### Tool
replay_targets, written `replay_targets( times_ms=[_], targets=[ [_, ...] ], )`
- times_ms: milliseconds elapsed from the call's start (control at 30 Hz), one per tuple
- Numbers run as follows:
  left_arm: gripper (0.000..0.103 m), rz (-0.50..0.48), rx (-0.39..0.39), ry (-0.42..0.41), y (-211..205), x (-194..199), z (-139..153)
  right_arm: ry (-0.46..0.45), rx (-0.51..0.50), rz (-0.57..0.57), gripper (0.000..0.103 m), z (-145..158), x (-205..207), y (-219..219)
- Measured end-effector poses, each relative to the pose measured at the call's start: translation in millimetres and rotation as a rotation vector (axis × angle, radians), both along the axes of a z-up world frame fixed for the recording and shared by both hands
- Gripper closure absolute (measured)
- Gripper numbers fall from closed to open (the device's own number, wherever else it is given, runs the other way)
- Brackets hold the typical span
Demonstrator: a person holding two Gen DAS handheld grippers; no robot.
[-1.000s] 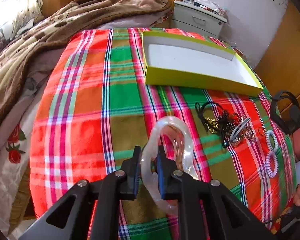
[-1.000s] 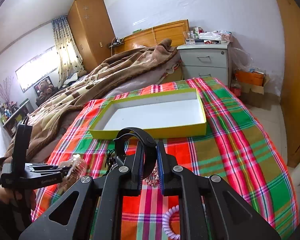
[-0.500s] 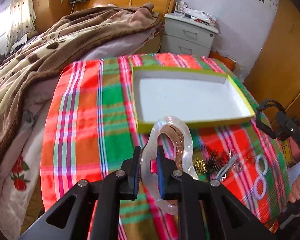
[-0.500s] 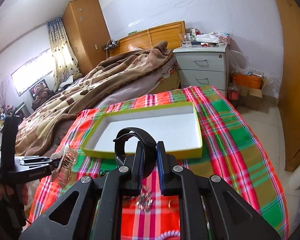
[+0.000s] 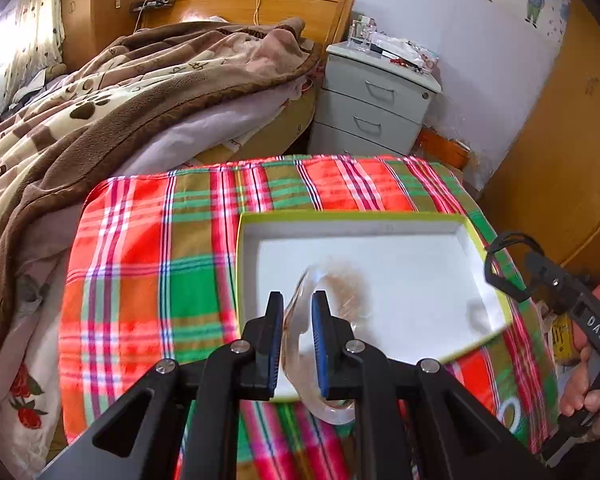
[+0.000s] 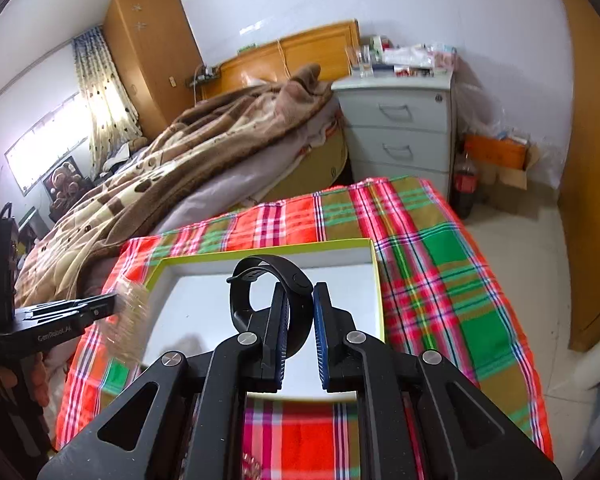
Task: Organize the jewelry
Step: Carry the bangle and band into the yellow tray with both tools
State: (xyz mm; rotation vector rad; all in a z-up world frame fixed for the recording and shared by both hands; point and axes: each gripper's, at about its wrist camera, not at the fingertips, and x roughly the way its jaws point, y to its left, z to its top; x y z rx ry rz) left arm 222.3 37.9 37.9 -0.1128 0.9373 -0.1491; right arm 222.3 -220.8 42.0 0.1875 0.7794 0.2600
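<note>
Over the white tray [image 5: 380, 248] w/ the yellow-green rim, on the plaid cloth [image 5: 148, 264], both claws hang w/ a piece each. Left gripper [image 5: 296, 312] is narrow, pinched on a clear bangle [image 5: 328, 408] w/ a brownish inner part; it's blurred, and it pokes up past the tips and down below them, above the tray's near-left area. Right gripper [image 6: 298, 300] is also narrow, clamped on a black wristband [image 6: 256, 280], its loop standing up in front of the tips, above the tray's near edge.

Step in hand, as I read it: carry-to-tray, drop-off not yet done; tray floor looks bare.

Next move prob needs: lower each claw closer to the tray floor, keep the 2 pieces apart, then open jaws. The bangle looks hard, so a high drop could let it bounce or roll.
</note>
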Motion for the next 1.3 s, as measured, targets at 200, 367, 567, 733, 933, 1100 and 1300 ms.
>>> replay_targets(
  times_ms=[200,367,567,733,933,1100,1300],
  targets=[
    [0.088,0.001,-0.008,0.046,-4,26,-18,0.049,-0.01,-0.006,0.09,-16,27,1],
    [0.088,0.016,-0.017,0.061,-2,27,-27,0.07,-0.01,-0.008,0.09,-25,36,-2],
    [0.08,0.035,-0.008,0.059,3,19,-24,0.077,-0.004,-0.009,0.09,-27,39,-3],
    [0.066,0.011,0.017,0.091,-3,16,-28,0.079,0.003,-0.007,0.09,-27,38,-3],
    [0.067,0.019,0.041,0.156,-12,23,-46,0.08,0.011,-0.004,0.09,-27,39,-3],
    [0.087,0.015,0.066,0.147,-16,29,-48,0.108,0.009,-0.013,0.09,-35,47,-7],
    [0.091,0.022,0.077,0.123,-16,46,-44,0.138,0.005,-0.032,0.09,-43,56,-14]
  ],
)
